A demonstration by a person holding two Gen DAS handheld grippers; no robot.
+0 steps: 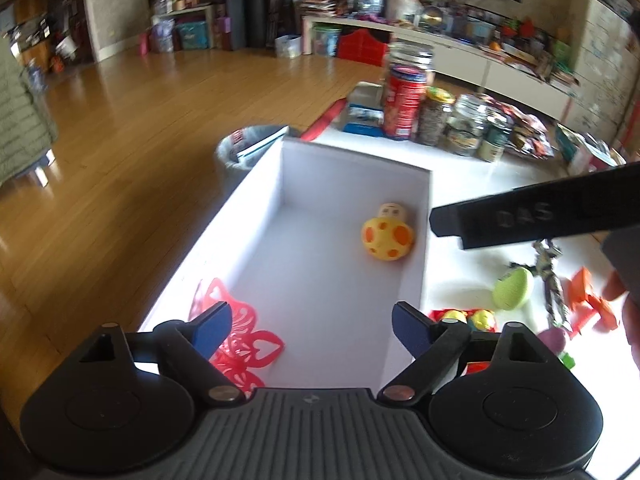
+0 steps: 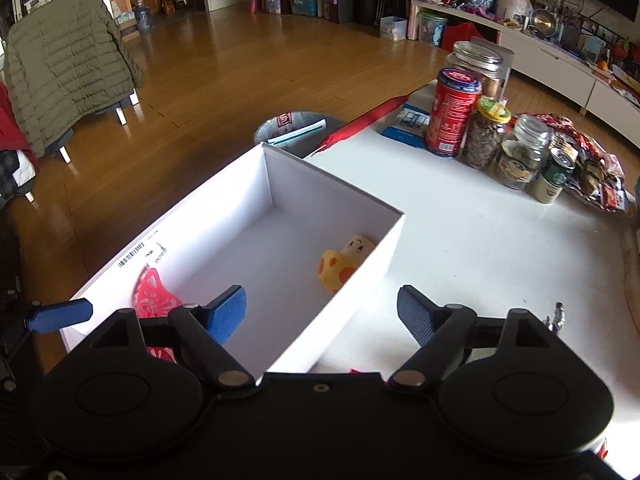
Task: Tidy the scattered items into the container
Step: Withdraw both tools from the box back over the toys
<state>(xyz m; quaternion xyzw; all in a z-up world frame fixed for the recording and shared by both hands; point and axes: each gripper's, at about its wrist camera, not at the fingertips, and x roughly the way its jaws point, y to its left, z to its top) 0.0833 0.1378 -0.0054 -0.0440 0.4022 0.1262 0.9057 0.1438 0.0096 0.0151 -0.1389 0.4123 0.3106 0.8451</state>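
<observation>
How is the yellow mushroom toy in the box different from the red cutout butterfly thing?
The yellow mushroom toy is rounded and solid, with orange spots; the red cutout is thin, flat and pierced with heart-shaped holes. The toy lies against the white box's right wall, the cutout at its near left corner. Both are inside the box, held by neither gripper.

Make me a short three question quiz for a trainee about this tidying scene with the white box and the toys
1. True or false: the yellow mushroom toy lies inside the white box.
2. Which item is in the box's near corner by the left gripper? A) green egg toy B) red cutout ornament C) rope toy
3. Fill in: the right gripper holds ____.

Key:
1. True; it rests by the box's right wall.
2. B; the red cutout ornament. The green egg toy and rope toy lie on the white table.
3. Nothing; both grippers are open and empty.
</observation>
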